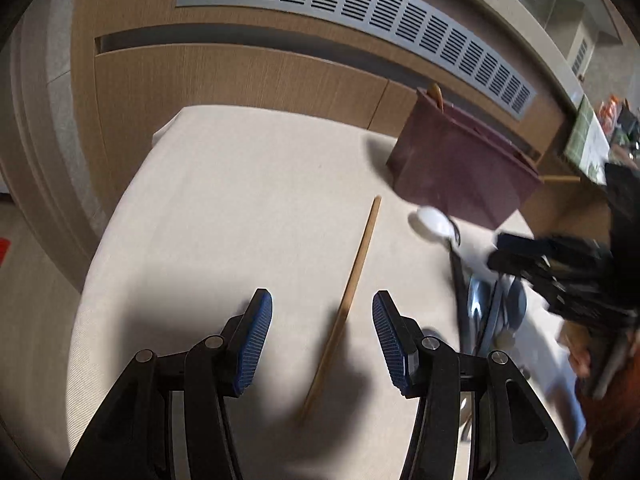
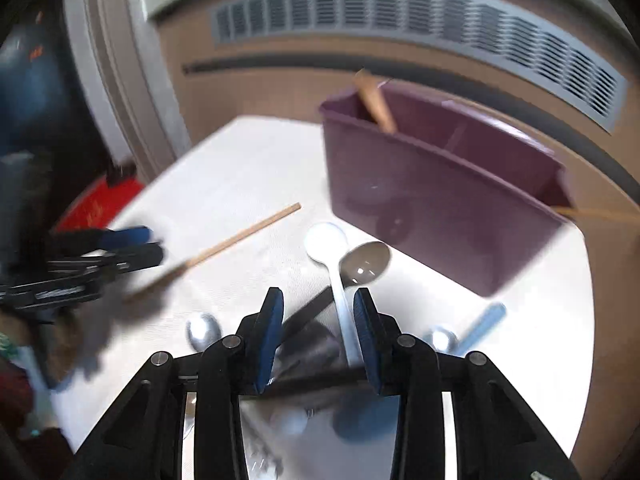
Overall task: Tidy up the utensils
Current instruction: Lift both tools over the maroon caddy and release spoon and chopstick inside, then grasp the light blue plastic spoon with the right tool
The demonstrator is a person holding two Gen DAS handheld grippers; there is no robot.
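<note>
My left tool (image 1: pixel 322 344) gaped over a chopstick (image 1: pixel 352 288); my right tool (image 2: pixel 318 336) stood open around a white spoon (image 2: pixel 334 264), the maroon holder (image 2: pixel 432 200) at one o'clock.

Grey slotted vent grille (image 1: pixel 356 12) runs along wood-panel wall (image 1: pixel 224 76) behind. Red object (image 2: pixel 100 200) at left, blurred, can't ID.

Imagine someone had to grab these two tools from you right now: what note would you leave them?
Left gripper: jaws open, empty, either side of the wooden chopstick lying on the table.
Right gripper: jaws open, the white plastic spoon handle between them, not pinched.
Purple organizer: stands at the back, one wooden utensil already inside.
Left to do: chopstick, white spoon, metal spoon and the remaining pile near the right gripper.
</note>
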